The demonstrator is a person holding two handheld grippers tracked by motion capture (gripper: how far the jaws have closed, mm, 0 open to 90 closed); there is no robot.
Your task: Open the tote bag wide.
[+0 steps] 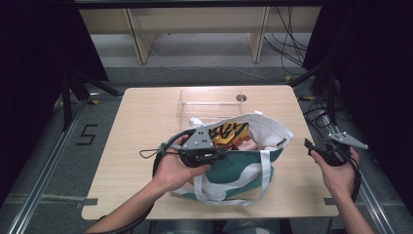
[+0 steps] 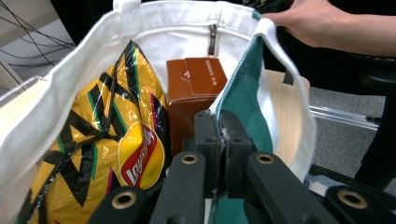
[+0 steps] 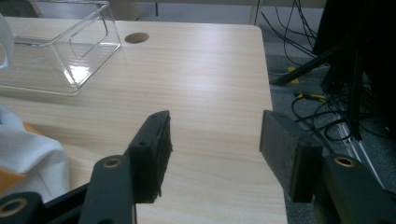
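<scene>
A green and white tote bag (image 1: 246, 168) stands open in the middle of the wooden table (image 1: 141, 122). My left gripper (image 1: 221, 154) is at its near rim. In the left gripper view the left gripper (image 2: 219, 128) is shut on the bag's green rim (image 2: 243, 93). Inside the bag lie a yellow chips packet (image 2: 107, 140) and a brown box (image 2: 196, 86). The chips packet (image 1: 229, 131) also shows from above. My right gripper (image 1: 308, 145) hovers past the table's right edge. Its jaws (image 3: 215, 140) stand open with nothing between them.
A clear plastic container (image 1: 209, 102) sits behind the bag, and it appears again (image 3: 60, 46) in the right gripper view. A round hole (image 1: 241, 97) marks the tabletop beside it. Cables and stand legs (image 1: 321, 78) crowd the floor on the right.
</scene>
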